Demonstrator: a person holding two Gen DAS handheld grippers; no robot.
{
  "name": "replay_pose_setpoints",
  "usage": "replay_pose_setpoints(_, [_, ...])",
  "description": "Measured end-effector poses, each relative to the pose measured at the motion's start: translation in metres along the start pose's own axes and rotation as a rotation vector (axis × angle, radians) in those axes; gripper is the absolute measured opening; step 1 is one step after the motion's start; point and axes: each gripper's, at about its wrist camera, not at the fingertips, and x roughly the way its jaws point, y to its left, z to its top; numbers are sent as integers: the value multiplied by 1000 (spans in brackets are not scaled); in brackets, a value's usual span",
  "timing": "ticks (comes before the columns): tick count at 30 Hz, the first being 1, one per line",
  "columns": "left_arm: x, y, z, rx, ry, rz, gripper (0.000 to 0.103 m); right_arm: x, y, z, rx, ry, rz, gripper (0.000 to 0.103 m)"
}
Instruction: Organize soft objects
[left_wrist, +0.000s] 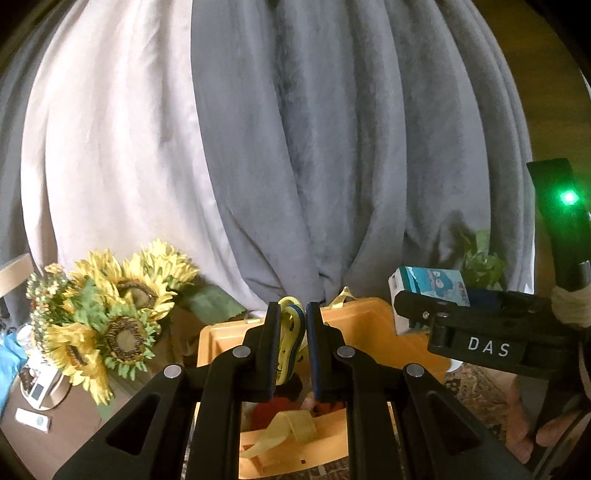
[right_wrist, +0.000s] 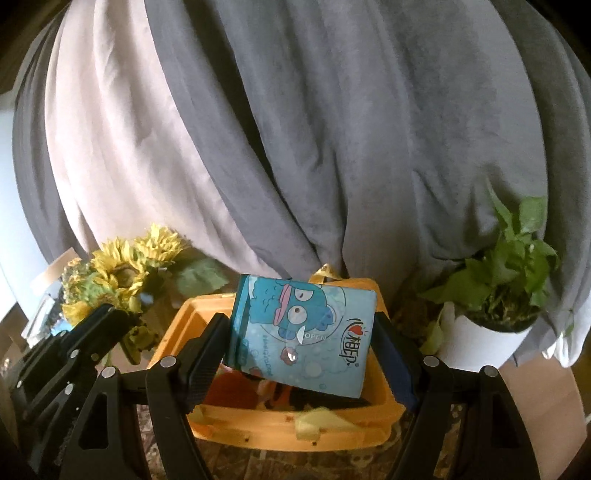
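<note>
The left gripper (left_wrist: 291, 332) pinches a yellow-and-blue soft item (left_wrist: 291, 326) between nearly closed fingers, held above the orange bin (left_wrist: 354, 325). To its right, the right gripper (right_wrist: 301, 349) squeezes a blue tissue pack (right_wrist: 301, 332) printed with a cartoon face, tilted and also over the bin; in the left view this pack (left_wrist: 430, 286) shows only as a corner behind the right gripper's black linkage.

Around them, from left to right: a bunch of artificial sunflowers (left_wrist: 110, 310) stands beside the bin, grey and white curtains (left_wrist: 295, 147) hang behind everything, and a potted green plant (right_wrist: 506, 273) in a white pot sits right of the bin.

Inside the bin lie a reddish soft thing (left_wrist: 273, 410) and a pale yellow ribbon-like strip (left_wrist: 284, 430), partly hidden by the gripper fingers.

Only the left view shows small white devices (left_wrist: 35, 421) on a brown surface at far left and the green light (left_wrist: 569, 197) on the right handle. Only the right view shows the pack's full front and the whole plant.
</note>
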Motion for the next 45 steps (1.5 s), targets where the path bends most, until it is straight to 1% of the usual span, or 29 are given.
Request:
replay_pose_setpoints(6, [34, 5, -2, 2, 57, 1, 15, 33, -7, 3, 13, 52, 1, 78])
replay_pose_setpoints(13, [66, 8, -12, 5, 119, 10, 15, 67, -13, 0, -5, 119, -11, 78])
replay_pose_setpoints(14, [71, 9, -13, 2, 131, 10, 15, 70, -14, -1, -7, 121, 10, 78])
replay_pose_setpoints(17, [85, 11, -18, -2, 164, 8, 13, 83, -15, -3, -16, 150, 6, 78])
replay_pose_setpoints(23, [107, 12, -24, 10, 208, 6, 13, 105, -19, -7, -23, 211, 2, 78])
replay_pose_setpoints(30, [119, 13, -30, 5, 249, 1, 14, 122, -21, -16, -25, 290, 2, 79])
replay_pose_setpoints(31, [120, 14, -31, 0, 253, -1, 15, 123, -21, -17, -28, 296, -9, 79])
replay_pose_setpoints(32, [119, 14, -31, -1, 258, -1, 19, 123, -21, -18, -31, 301, -16, 79])
replay_pose_setpoints(33, [119, 14, -32, -1, 260, 4, 25, 123, -20, -19, -35, 302, -17, 79])
replay_pose_setpoints(34, [117, 14, -32, 0, 259, 10, 29, 122, -19, -19, -41, 299, -20, 79])
replay_pose_setpoints(35, [116, 14, -32, -1, 259, 14, 35, 121, -18, -19, -48, 293, -27, 81])
replay_pose_setpoints(36, [115, 14, -32, -2, 259, 18, 38, 119, -17, -19, -55, 289, -31, 83])
replay_pose_setpoints(40, [105, 16, -31, -16, 262, 45, 41, 108, -14, -18, -84, 263, -48, 83])
replay_pose_setpoints(42, [99, 18, -30, -25, 258, 53, 46, 101, -13, -17, -101, 249, -63, 83])
replay_pose_setpoints(43, [93, 18, -29, -28, 257, 70, 48, 96, -12, -17, -108, 241, -70, 83])
replay_pose_setpoints(45, [81, 19, -27, -38, 247, 88, 51, 83, -10, -17, -113, 222, -62, 83])
